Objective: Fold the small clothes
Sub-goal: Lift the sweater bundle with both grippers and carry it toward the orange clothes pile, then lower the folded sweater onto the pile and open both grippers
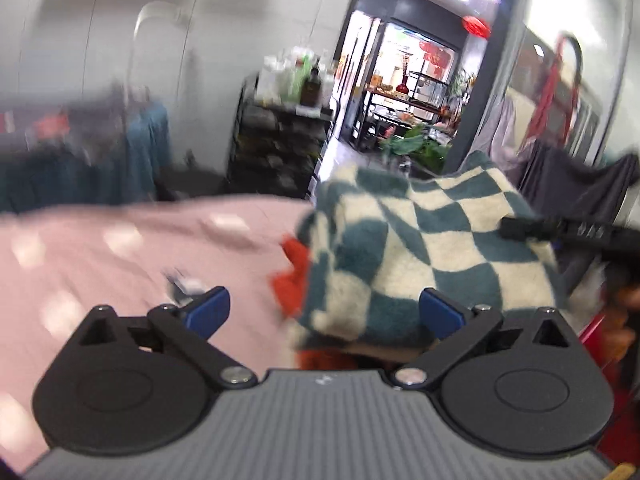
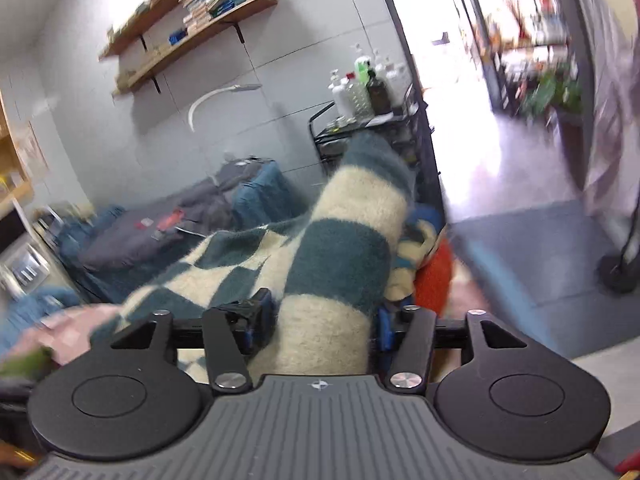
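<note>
A fuzzy teal-and-cream checkered garment (image 1: pixel 404 248) hangs lifted above the pink bed cover (image 1: pixel 120 248). My left gripper (image 1: pixel 324 314) is open, its blue pads wide apart, with the garment's lower edge hanging just in front of its right pad. My right gripper (image 2: pixel 324 326) is shut on a bunched fold of the same checkered garment (image 2: pixel 336 256), which rises up between its pads. The right gripper's black finger (image 1: pixel 560 230) shows at the right of the left wrist view, on the garment's upper right edge. An orange-red cloth (image 1: pixel 294 276) lies under the garment.
A black trolley (image 2: pixel 360 128) with bottles stands by the open doorway (image 2: pixel 480 100). A dark blue couch with grey cushions (image 2: pixel 168 232) is at the left. Wooden shelves (image 2: pixel 188 20) hang on the wall. Dark cloth (image 1: pixel 580 184) hangs at the right.
</note>
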Tool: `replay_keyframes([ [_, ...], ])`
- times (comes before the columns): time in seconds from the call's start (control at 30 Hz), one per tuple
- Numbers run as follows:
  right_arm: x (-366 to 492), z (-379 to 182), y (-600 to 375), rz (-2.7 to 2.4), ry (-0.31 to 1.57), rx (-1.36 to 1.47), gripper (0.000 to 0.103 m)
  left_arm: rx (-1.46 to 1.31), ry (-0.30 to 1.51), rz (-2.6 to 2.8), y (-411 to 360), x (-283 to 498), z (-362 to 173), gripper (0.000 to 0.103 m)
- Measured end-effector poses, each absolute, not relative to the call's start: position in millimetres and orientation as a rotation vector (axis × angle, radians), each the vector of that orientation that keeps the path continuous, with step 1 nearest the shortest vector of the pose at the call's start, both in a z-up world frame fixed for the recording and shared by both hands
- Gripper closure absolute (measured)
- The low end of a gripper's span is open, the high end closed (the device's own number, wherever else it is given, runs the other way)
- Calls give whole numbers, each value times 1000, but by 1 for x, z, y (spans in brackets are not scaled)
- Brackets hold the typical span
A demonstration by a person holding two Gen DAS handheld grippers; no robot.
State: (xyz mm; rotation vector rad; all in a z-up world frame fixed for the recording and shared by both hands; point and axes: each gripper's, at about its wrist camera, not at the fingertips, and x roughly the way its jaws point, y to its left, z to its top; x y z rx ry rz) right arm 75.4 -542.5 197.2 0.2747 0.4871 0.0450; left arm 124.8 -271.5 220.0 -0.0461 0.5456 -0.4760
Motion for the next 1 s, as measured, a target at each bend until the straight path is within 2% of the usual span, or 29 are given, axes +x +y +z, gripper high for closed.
replay_keyframes([
  [0.17,46,237,-511,64,401,62,9,167,324,-567,-284,101,251,0],
  [0.3,30,242,-473,222,421,-120,14,248,302,-682,-308,99,250,0],
  [0.43,37,215,-462,178,555,-243,15,315,421,-714,-328,118,221,0],
  [0.57,46,193,-479,161,638,-182,14,254,542,-768,-327,138,192,0],
  [0.7,53,189,-483,164,666,-157,14,189,582,-788,-318,148,184,0],
  [0.77,52,188,-478,165,668,-173,11,184,587,-795,-313,149,183,0],
  [0.87,50,186,-469,176,665,-201,0,164,611,-787,-309,151,184,0],
  [1.0,42,189,-458,189,659,-244,0,194,661,-743,-303,142,192,0],
])
